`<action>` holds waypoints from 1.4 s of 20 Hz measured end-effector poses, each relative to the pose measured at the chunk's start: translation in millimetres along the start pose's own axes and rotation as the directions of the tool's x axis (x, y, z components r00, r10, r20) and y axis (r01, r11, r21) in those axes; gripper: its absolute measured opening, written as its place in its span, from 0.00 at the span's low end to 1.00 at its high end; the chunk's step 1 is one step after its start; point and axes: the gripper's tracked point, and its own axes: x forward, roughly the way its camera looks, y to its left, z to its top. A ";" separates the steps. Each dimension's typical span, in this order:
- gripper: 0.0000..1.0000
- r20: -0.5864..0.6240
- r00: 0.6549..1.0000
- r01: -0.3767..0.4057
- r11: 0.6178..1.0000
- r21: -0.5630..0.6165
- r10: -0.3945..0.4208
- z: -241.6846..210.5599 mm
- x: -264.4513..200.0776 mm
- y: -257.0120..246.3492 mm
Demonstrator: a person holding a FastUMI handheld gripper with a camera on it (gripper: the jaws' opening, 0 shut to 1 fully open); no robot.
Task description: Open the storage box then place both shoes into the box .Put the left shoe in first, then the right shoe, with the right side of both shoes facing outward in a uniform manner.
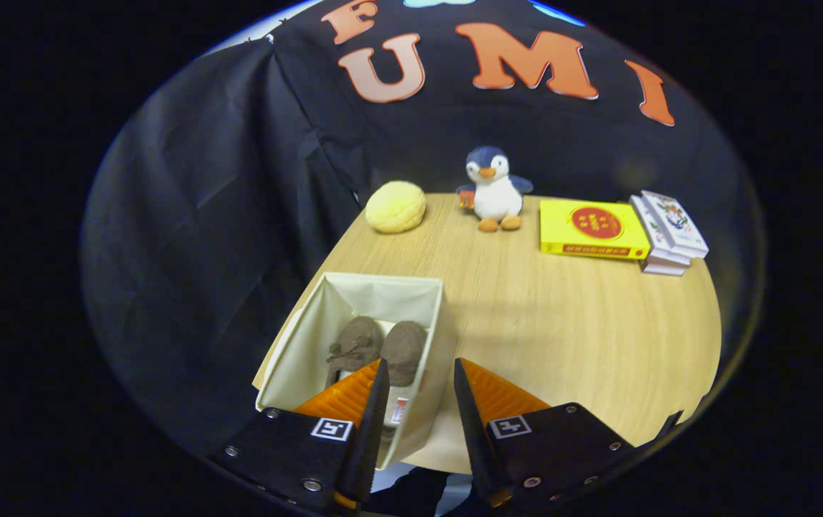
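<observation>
2 shoes [379,348] in box [296,359], fingers [420,391] apart

Table [562,323] matt wood-grain; box [311,345] cream cloth; shoes [383,345] brown, suede-like; penguin [494,190] plush; gripper [420,377] fingers apart, ridged orange plastic.

**Both shoes in the box, my jaws apart above it**

My gripper [420,373] hangs over the near edge of the table [569,330], jaws spread with nothing between them. The left finger sits over the open storage box [426,337], the right one over bare wood just beside the box's right wall. Inside the box two brown shoes [379,348] lie side by side, touching. Beyond them, along the far edge, stand a yellow round cushion [396,207], a plush penguin [495,188], a flat yellow box [593,228] and a stack of white boxes [668,231] just beside it.
</observation>
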 end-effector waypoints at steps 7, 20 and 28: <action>0.73 0.387 0.918 0.131 0.989 -0.076 -0.092 87.9 -109.8 -105.6; 0.87 0.756 0.655 0.135 0.985 -0.108 -0.007 171.9 -262.4 -171.5; 0.87 0.788 0.615 0.097 0.990 -0.098 0.018 155.6 -284.2 -182.0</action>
